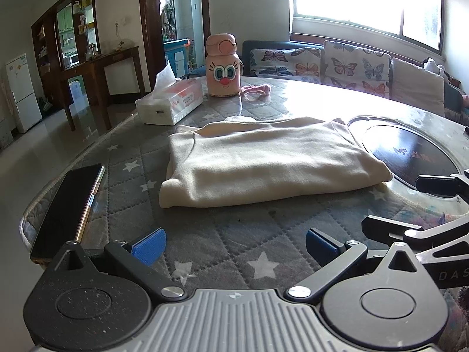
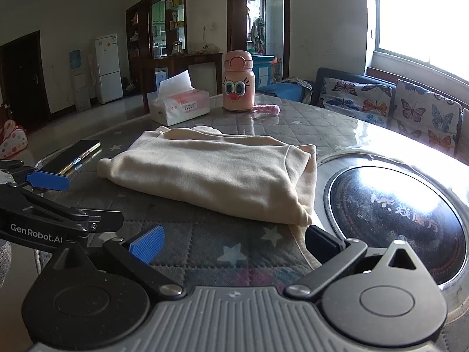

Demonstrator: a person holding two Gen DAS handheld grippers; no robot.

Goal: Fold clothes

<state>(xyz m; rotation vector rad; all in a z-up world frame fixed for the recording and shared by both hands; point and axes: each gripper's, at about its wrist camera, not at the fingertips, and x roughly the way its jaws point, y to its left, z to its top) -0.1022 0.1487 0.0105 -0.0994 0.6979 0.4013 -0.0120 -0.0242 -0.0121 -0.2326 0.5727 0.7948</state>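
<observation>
A cream garment (image 1: pixel 263 161) lies folded into a flat rectangle on the quilted star-pattern table cover (image 1: pixel 211 240); it also shows in the right wrist view (image 2: pixel 217 173). My left gripper (image 1: pixel 234 245) is open and empty, low over the cover in front of the garment. My right gripper (image 2: pixel 234 243) is open and empty, just short of the garment's near right corner. The right gripper's body shows at the right edge of the left wrist view (image 1: pixel 425 228), and the left gripper's blue pad shows at the left of the right wrist view (image 2: pixel 48 180).
A phone (image 1: pixel 67 208) lies at the table's left edge. A tissue box (image 1: pixel 170 102), a pink cartoon bottle (image 1: pixel 222 67) and a pink cord (image 1: pixel 258 88) stand behind the garment. A round black cooktop (image 2: pixel 395 223) is set in the table at right. A butterfly-cushion sofa (image 1: pixel 351 64) lies beyond.
</observation>
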